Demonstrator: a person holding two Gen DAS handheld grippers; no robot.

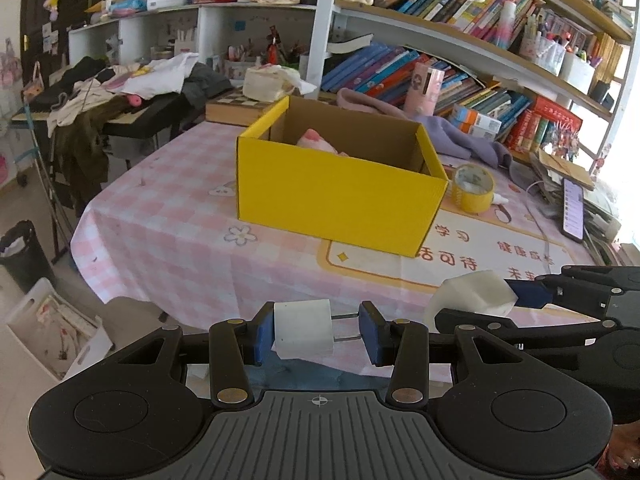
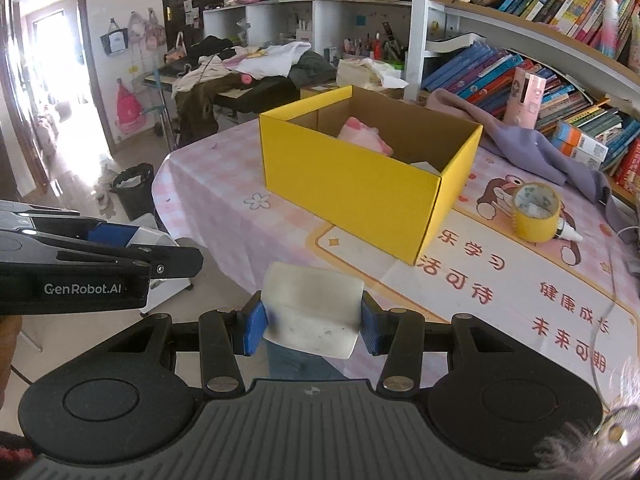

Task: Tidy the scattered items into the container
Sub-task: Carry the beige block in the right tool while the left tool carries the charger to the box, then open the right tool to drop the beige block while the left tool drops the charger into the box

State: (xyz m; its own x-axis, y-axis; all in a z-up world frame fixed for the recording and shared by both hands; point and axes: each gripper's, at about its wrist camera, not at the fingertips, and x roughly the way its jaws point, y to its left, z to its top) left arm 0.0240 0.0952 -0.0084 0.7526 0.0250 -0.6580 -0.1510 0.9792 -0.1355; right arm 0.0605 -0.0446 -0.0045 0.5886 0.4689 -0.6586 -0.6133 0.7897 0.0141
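Observation:
A yellow cardboard box (image 1: pixel 340 200) (image 2: pixel 352 188) stands open on the pink checked tablecloth, with a pink soft item (image 1: pixel 320 142) (image 2: pixel 362 134) inside. My left gripper (image 1: pixel 316 332) is shut on a white plug adapter (image 1: pixel 303 326); one pad presses its body, the other its two metal prongs. My right gripper (image 2: pixel 314 324) is shut on a white rounded block (image 2: pixel 316 312). Both hover near the table's front edge, short of the box. In the left wrist view the right gripper (image 1: pixel 480 304) and its block (image 1: pixel 472 294) are at the right. The left gripper (image 2: pixel 156 246) shows at the left of the right wrist view.
A yellow tape roll (image 1: pixel 472 192) (image 2: pixel 536 212) and a small white bottle (image 2: pixel 568 234) lie right of the box. A purple cloth (image 2: pixel 540 152), a phone (image 1: pixel 573 210) and bookshelves line the far right. A black bin (image 2: pixel 134 188) stands on the floor to the left.

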